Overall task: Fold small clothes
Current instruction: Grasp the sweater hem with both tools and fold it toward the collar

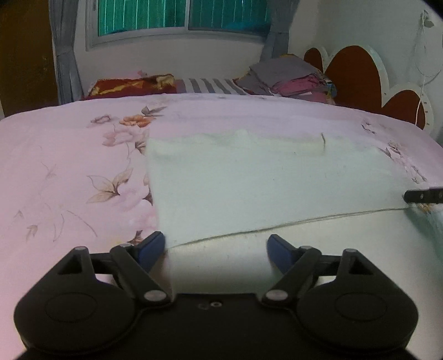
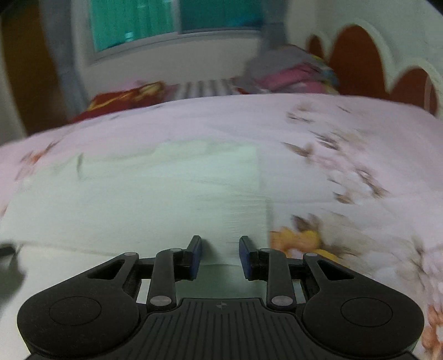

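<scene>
A pale mint-white garment (image 1: pixel 263 188) lies flat on the pink floral bedspread (image 1: pixel 69 171). Its near edge runs as a seam line across the left wrist view. My left gripper (image 1: pixel 216 249) is open wide over the garment's near left corner, holding nothing. In the blurred right wrist view the same garment (image 2: pixel 144 199) fills the left and middle. My right gripper (image 2: pixel 220 257) is open with a narrower gap, its jaws on either side of the cloth near the garment's near right corner. The right gripper's dark tip also shows in the left wrist view (image 1: pixel 423 196).
A pile of folded clothes (image 1: pixel 290 79) sits at the far right of the bed by the red scalloped headboard (image 1: pixel 357 74). A red patterned pillow (image 1: pixel 133 84) and a striped sheet (image 1: pixel 213 85) lie at the back under the window (image 1: pixel 180 16).
</scene>
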`<control>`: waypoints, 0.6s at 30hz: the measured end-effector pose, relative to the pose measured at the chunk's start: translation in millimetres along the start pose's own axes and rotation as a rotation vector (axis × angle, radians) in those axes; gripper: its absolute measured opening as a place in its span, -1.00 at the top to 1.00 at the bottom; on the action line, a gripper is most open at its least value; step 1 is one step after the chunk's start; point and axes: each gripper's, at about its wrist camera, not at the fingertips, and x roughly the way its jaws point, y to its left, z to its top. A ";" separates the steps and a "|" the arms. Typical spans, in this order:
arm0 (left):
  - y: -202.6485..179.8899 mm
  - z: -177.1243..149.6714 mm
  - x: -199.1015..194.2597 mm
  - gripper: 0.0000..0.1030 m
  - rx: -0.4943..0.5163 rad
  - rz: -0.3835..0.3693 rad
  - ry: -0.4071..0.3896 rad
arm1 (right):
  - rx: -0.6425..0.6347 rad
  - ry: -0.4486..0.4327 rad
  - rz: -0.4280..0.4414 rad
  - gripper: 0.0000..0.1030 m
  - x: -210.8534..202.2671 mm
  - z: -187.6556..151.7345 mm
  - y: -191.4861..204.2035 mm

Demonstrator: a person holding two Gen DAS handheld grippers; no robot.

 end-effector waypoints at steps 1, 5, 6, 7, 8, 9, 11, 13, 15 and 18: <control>-0.2 0.5 -4.4 -0.56 -0.015 0.002 -0.012 | 0.020 -0.004 0.003 0.45 -2.4 4.0 -2.3; -0.7 1.8 -3.6 -0.57 -0.012 -0.001 -0.004 | 0.124 0.014 0.014 0.45 -2.0 7.4 -5.8; 1.9 0.0 -1.5 -0.56 -0.016 -0.001 0.018 | 0.118 0.033 0.000 0.45 1.1 8.3 -6.8; 4.9 0.1 -0.4 -0.56 -0.023 -0.009 0.024 | 0.114 0.027 0.000 0.45 -2.7 7.4 -8.2; 8.5 -2.8 -4.4 -0.64 -0.028 -0.019 0.016 | 0.125 0.032 -0.002 0.45 -8.3 10.1 -8.9; 10.7 -7.3 -7.4 -0.79 -0.028 -0.021 0.013 | 0.136 0.021 0.000 0.45 -12.8 13.7 -11.8; 12.8 -15.2 -13.7 -0.93 -0.008 -0.022 0.016 | 0.146 -0.014 -0.005 0.44 -32.8 9.4 -15.2; 13.3 -23.1 -19.3 -0.93 0.023 -0.030 0.017 | 0.169 -0.024 -0.007 0.42 -49.3 1.5 -23.6; 13.4 -33.2 -31.6 -0.93 0.045 -0.042 0.024 | 0.211 -0.021 -0.008 -0.27 -66.7 -8.5 -34.0; 19.4 -51.2 -55.3 -0.74 0.029 -0.084 0.018 | 0.251 -0.056 0.011 -0.57 -97.3 -27.6 -48.4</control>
